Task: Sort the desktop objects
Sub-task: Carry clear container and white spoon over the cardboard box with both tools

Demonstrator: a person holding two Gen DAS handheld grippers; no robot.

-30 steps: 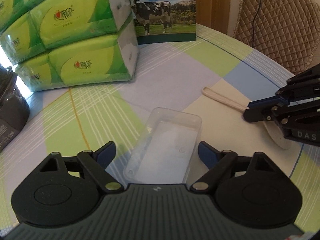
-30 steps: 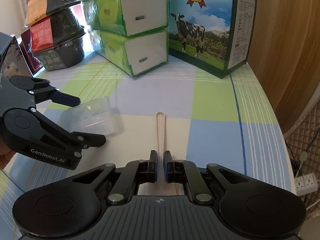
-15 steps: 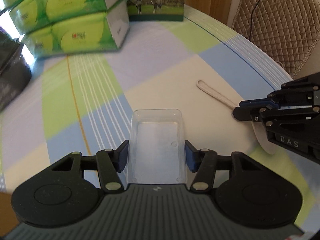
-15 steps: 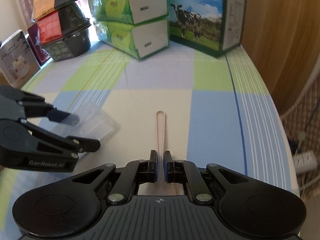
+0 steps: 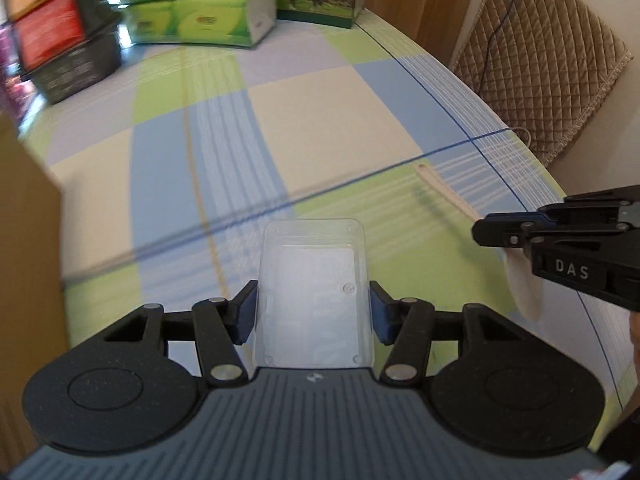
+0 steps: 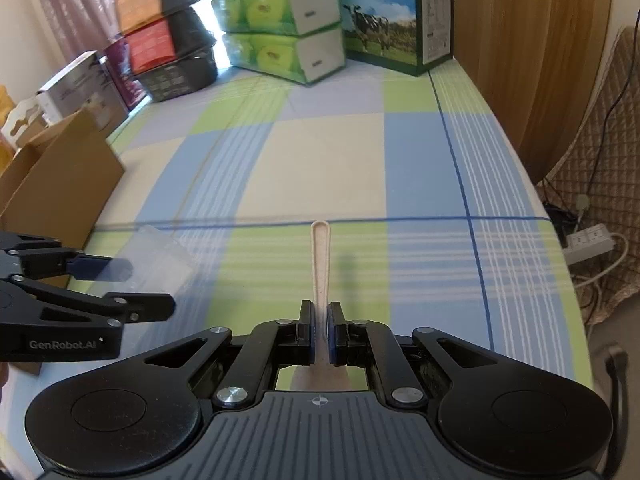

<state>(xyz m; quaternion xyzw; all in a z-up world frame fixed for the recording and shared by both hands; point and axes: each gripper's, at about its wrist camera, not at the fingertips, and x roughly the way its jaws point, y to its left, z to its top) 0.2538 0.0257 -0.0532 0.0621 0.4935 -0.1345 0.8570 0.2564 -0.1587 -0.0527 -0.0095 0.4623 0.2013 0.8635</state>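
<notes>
- Your counter point(image 6: 332, 160) wore a checked cloth of blue, green and cream squares, and it carried everything else.
- At its far end stood the green tissue packs point(image 6: 280, 20) in a stack, with the cow-printed carton point(image 6: 396, 16) just beside them on the right and dark boxed goods point(image 6: 172, 48) to the left.
- A brown cardboard box point(image 6: 60, 176) sat at the counter's left edge, near your left claw.
- Your left claw point(image 5: 314, 312) was clamped on the clear plastic tray point(image 5: 312, 280), one blue pad pressed on each long side. The tray's long axis ran straight forward along the fingers, open side up, and it looked raised off the cloth.
- Your right claw point(image 6: 319, 336) was pinched narrow on the beige spoon point(image 6: 321, 264), gripping it low on the handle near the bowl. The spoon's long axis ran forward, away from you; the looped handle end pointed toward the far end of the counter, and the bowl lay back behind the pads.
- Tray and spoon were apart, side by side, the tray to the left.
</notes>
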